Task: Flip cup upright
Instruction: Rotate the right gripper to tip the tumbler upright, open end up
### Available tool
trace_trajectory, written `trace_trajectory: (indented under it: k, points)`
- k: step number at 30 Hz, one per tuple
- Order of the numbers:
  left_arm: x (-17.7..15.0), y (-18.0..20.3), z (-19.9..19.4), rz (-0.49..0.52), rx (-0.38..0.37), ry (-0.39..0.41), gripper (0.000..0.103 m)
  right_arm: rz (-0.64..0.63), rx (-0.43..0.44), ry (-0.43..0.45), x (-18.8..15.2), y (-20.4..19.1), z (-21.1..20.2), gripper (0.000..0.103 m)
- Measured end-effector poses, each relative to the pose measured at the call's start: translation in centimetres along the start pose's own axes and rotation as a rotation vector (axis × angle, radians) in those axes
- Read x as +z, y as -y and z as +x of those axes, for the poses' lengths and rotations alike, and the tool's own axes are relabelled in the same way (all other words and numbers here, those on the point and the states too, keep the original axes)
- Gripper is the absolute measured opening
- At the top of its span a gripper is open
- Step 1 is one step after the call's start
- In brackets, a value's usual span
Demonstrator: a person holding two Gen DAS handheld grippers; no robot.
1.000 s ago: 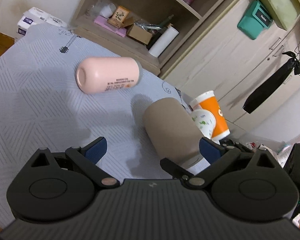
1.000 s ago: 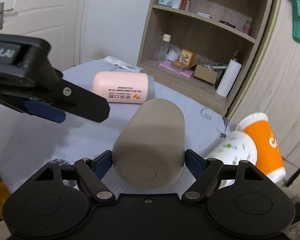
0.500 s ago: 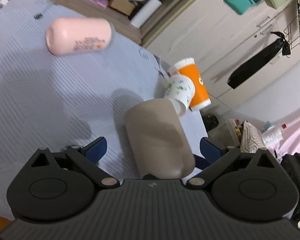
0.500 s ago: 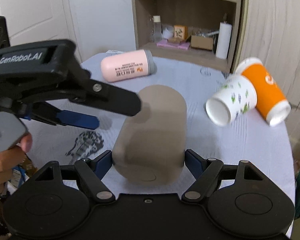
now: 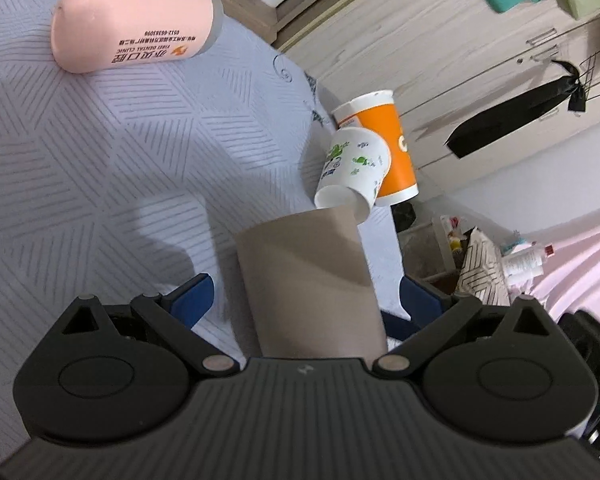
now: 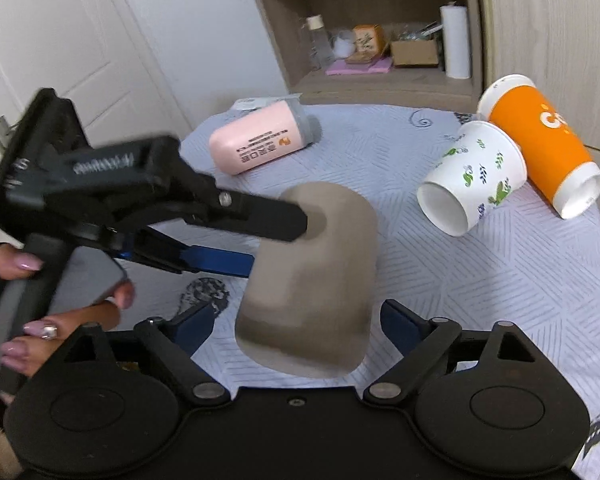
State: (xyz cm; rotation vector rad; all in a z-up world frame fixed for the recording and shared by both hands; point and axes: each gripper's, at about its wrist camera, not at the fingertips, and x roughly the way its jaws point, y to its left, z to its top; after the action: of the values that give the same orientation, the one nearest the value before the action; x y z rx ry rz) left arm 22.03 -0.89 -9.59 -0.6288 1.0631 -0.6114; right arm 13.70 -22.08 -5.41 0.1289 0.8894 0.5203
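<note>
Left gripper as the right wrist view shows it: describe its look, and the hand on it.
The left gripper is matte black plastic with blurred white lettering on top, silver pivot screws and blue finger pads. The hand has pale pink polished nails and a ring.

Both cameras sit close over the brown cup (image 5: pixel 306 280), each looking out along its own gripper's fingers. The left wrist view looks steeply down on it, toward the cabinet (image 5: pixel 452 60). The right wrist view looks more level past the cup (image 6: pixel 312 280) toward the shelf (image 6: pixel 380 24). Both share the cup, pink bottle (image 5: pixel 136 26) (image 6: pixel 260 142) and paper cups (image 5: pixel 354 168) (image 6: pixel 472 176).
</note>
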Motion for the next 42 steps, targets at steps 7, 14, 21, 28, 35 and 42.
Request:
trace_trajectory:
  k: [7, 14, 21, 28, 35, 42]
  points:
    - [0.6, -0.7, 1.6, -0.043, -0.034, -0.072, 0.082, 0.045, 0.077, -0.132, 2.4, 2.0, 1.9, 0.095]
    - [1.6, -1.2, 2.8, -0.077, -0.076, -0.147, 0.077, 0.092, 0.142, -0.217, 3.7, 3.0, 4.0, 0.088]
    - [1.4, -0.8, 2.8, -0.05, -0.073, -0.132, 0.076, 0.17, 0.154, -0.208, 3.3, 3.6, 4.2, 0.084]
    - [-0.2, 1.3, 1.1, 0.117, -0.038, -0.069, 0.076, 0.099, 0.145, -0.145, 1.9, 2.4, 2.4, 0.083]
    - [-3.0, 3.1, -1.5, 0.302, 0.01, 0.004, 0.076, -0.018, 0.13, -0.07, -0.2, -0.3, 1.3, 0.083]
    - [-4.7, 4.3, -3.1, 0.411, 0.059, 0.058, 0.075, -0.176, 0.063, 0.044, -2.3, -3.0, 0.1, 0.083]
